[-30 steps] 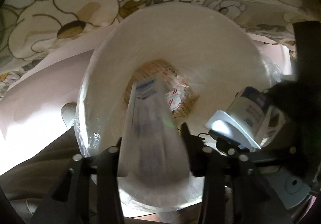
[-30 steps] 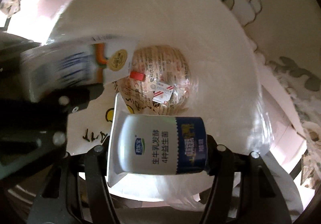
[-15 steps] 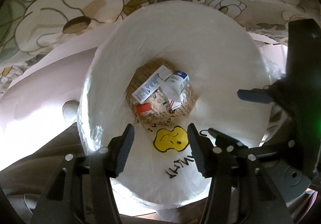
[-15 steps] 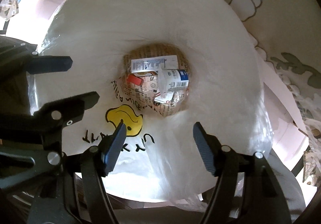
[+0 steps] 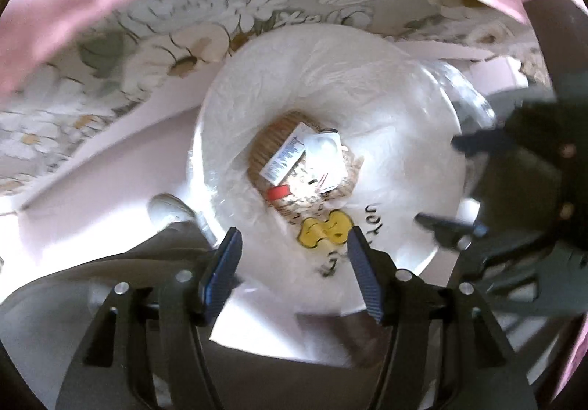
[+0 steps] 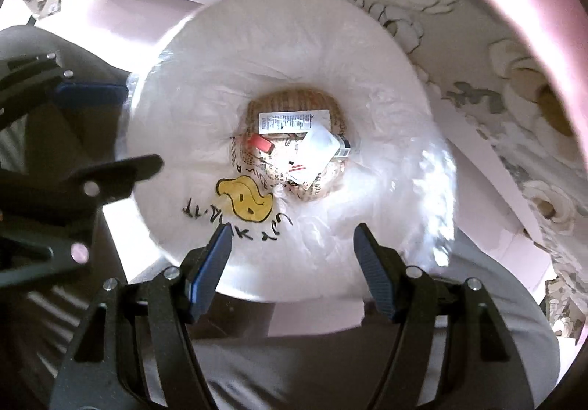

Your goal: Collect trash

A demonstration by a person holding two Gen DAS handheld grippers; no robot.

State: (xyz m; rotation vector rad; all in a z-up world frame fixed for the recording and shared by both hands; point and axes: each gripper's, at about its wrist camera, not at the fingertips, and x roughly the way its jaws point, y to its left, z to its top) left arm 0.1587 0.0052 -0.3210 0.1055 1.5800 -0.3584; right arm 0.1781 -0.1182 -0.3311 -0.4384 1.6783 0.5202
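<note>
Both cameras look down into a bin lined with a white bag (image 5: 386,90), which carries a yellow smiley (image 5: 325,230) and black lettering on its near wall. At the bottom lies the trash: a flat box (image 6: 294,121) with printed text, a white cup (image 6: 318,147) tipped on its side touching it, and a small red piece (image 6: 261,143) beside them. The left gripper (image 5: 294,274) hangs above the bag's near rim, jaws spread and empty. The right gripper (image 6: 292,265) does the same, jaws released, holding nothing. A floral floor (image 6: 477,42) surrounds the bin.
</note>
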